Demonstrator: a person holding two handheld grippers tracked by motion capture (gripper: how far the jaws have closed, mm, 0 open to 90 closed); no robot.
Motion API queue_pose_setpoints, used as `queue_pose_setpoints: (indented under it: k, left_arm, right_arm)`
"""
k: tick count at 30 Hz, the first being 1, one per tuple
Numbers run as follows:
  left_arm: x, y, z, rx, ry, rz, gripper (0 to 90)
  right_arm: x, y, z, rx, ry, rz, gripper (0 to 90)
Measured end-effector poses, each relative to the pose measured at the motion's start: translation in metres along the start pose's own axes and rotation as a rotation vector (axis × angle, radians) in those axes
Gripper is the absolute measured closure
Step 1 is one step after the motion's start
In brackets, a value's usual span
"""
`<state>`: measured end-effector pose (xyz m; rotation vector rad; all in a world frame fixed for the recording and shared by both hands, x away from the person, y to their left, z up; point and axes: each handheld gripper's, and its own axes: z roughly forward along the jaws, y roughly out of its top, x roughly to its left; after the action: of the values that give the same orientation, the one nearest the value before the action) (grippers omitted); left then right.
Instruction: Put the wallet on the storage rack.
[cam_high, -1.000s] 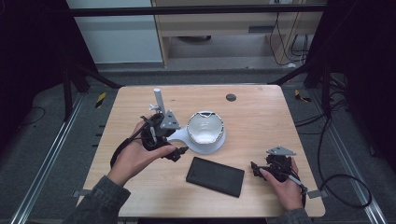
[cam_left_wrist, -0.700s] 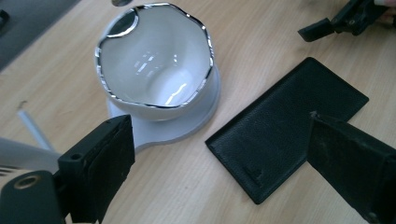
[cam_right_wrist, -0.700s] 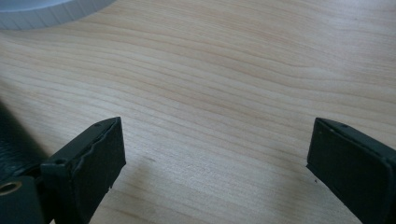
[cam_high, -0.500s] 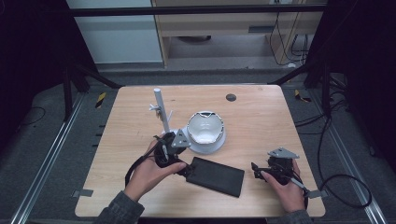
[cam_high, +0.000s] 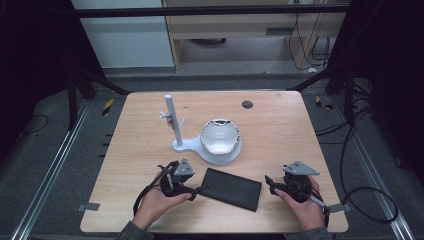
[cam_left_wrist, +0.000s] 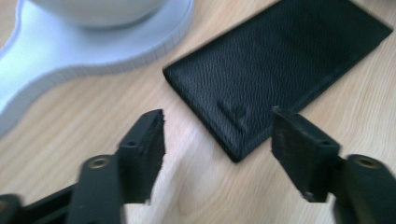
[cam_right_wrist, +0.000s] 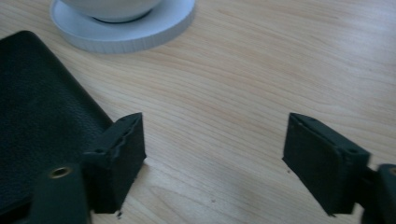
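You are lining up your left gripper (cam_left_wrist: 217, 140) on the flat black leather wallet (cam_left_wrist: 275, 70) lying on the light wooden table (cam_high: 280, 130), and its jaws are standing spread wide with nothing between them. The wallet's near corner is sitting just ahead of that gap, a little toward the right-hand jaw, so you are wanting to slide forward and nudge rightward until that corner sits squarely between the pads before closing. I'd judge the wallet thin and lying flat, so keep the jaws low against the wood or they may ride over its edge. Your right gripper (cam_right_wrist: 212, 158) is resting beyond the wallet's far end, jaws likewise spread and empty, the wallet's edge lying just outside its left-hand jaw. From the left gripper the wallet's long axis is running away and to the right, slantwise rather than straight ahead, one short end pointing at you. The white stand with its round dish base (cam_high: 220, 152) and upright post (cam_high: 172, 117) is sitting just past the wallet, so watch your clearance there.
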<state>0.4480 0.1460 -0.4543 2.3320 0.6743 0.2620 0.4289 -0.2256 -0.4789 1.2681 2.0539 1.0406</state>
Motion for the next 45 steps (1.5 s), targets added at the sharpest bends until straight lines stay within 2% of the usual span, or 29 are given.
queue_pose_setpoints:
  k: [3, 7, 9, 12, 19, 28, 45]
  left_arm:
    - [-0.001, -0.008, -0.002, -0.001, 0.009, -0.016, 54.2]
    - [0.002, -0.014, -0.008, 0.009, -0.018, -0.029, 73.5]
    - [0.002, -0.016, -0.008, 0.011, -0.032, -0.030, 81.9]
    - [0.000, -0.017, -0.006, 0.038, -0.036, -0.019, 89.1]
    - [-0.002, -0.019, 0.002, 0.078, -0.049, -0.002, 90.0]
    - [-0.004, -0.020, 0.010, 0.117, -0.046, 0.012, 90.0]
    - [-0.006, -0.019, 0.019, 0.137, -0.051, 0.029, 90.0]
  right_arm:
    - [0.004, 0.002, -0.003, -0.020, 0.011, -0.019, 37.1]
    - [0.006, 0.003, -0.005, -0.039, 0.025, -0.039, 48.7]
    - [0.006, 0.002, -0.004, -0.036, 0.030, -0.045, 52.8]
    - [0.005, 0.001, -0.003, -0.032, 0.030, -0.054, 54.7]
    - [0.005, 0.000, -0.001, -0.023, 0.035, -0.052, 53.5]
    - [0.005, -0.001, 0.001, -0.014, 0.041, -0.054, 51.1]
    - [0.006, 0.000, 0.001, -0.013, 0.045, -0.061, 50.3]
